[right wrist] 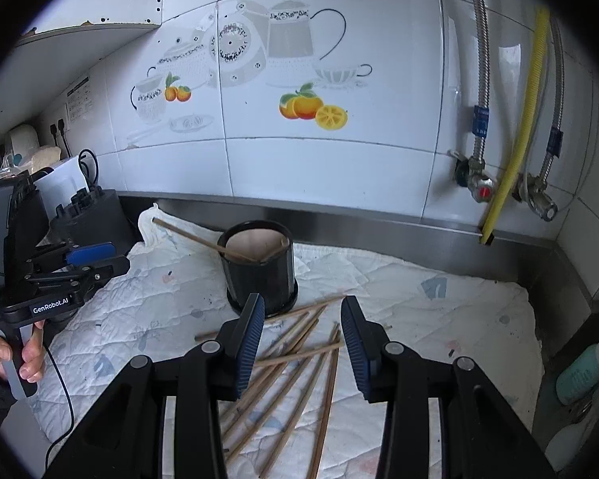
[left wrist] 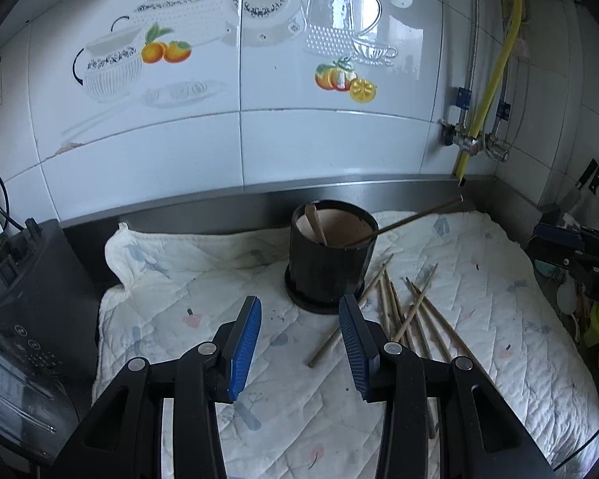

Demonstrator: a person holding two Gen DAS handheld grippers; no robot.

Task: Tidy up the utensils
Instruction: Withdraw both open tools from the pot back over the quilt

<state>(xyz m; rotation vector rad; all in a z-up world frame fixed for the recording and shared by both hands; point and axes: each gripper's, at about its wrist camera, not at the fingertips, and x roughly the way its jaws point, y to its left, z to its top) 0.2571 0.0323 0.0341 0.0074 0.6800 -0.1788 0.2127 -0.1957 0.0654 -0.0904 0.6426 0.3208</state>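
A black cup (left wrist: 331,263) (right wrist: 259,275) stands on a white quilted cloth (left wrist: 171,279) (right wrist: 439,319). Two wooden chopsticks lean inside the cup, one long chopstick (left wrist: 415,217) (right wrist: 187,235) sticking far out over the rim. Several loose chopsticks (left wrist: 415,315) (right wrist: 299,355) lie scattered on the cloth just in front of the cup. My left gripper (left wrist: 299,307) hovers open in front of the cup with nothing between its blue pads. My right gripper (right wrist: 302,307) is open above the loose chopsticks, gripping none. A hand (right wrist: 4,351) holds the left gripper (right wrist: 88,259).
A black appliance (left wrist: 40,299) stands at the cloth's left edge. Behind runs a steel upstand under a tiled wall. Valves (right wrist: 479,183) and a yellow hose (right wrist: 515,151) fill the right corner. A teal bottle (right wrist: 583,371) stands at the right, and knives (left wrist: 591,179) hang there.
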